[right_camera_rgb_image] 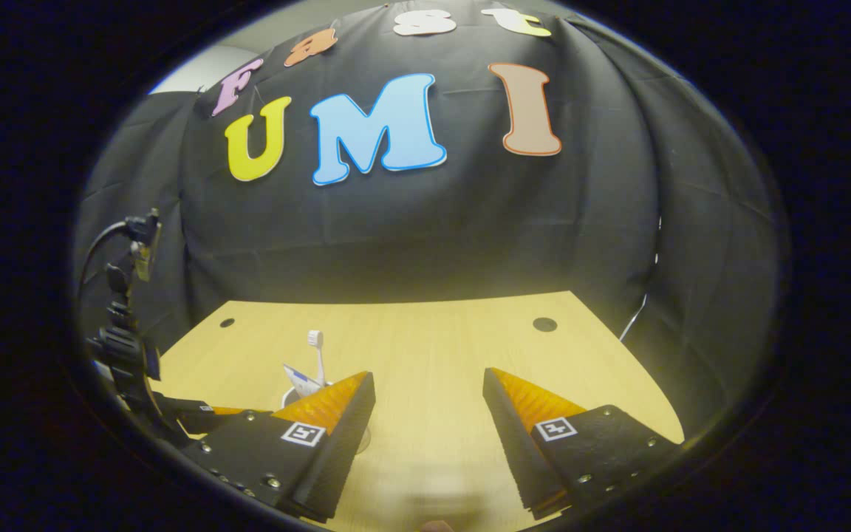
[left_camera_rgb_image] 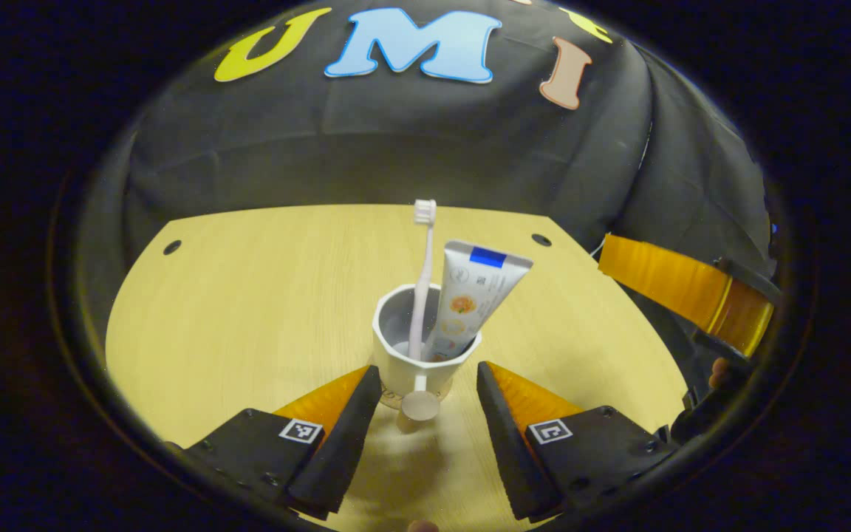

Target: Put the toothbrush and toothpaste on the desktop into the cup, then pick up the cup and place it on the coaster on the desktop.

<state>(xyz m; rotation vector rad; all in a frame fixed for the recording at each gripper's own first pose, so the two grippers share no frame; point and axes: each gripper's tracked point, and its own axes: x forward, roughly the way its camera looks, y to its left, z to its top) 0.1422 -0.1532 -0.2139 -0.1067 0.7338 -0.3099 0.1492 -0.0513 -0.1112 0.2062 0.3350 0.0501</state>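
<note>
We've got the cup mid-frame in the left gripper view, toothbrush and toothpaste standing inside it, between our spread left gripper fingers. Right gripper gapes wide, holding nothing.

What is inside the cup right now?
A toothbrush stands bristles-up in the cup, and a toothpaste tube leans against the rim. Their lower ends are hidden by the cup's wall.
</note>
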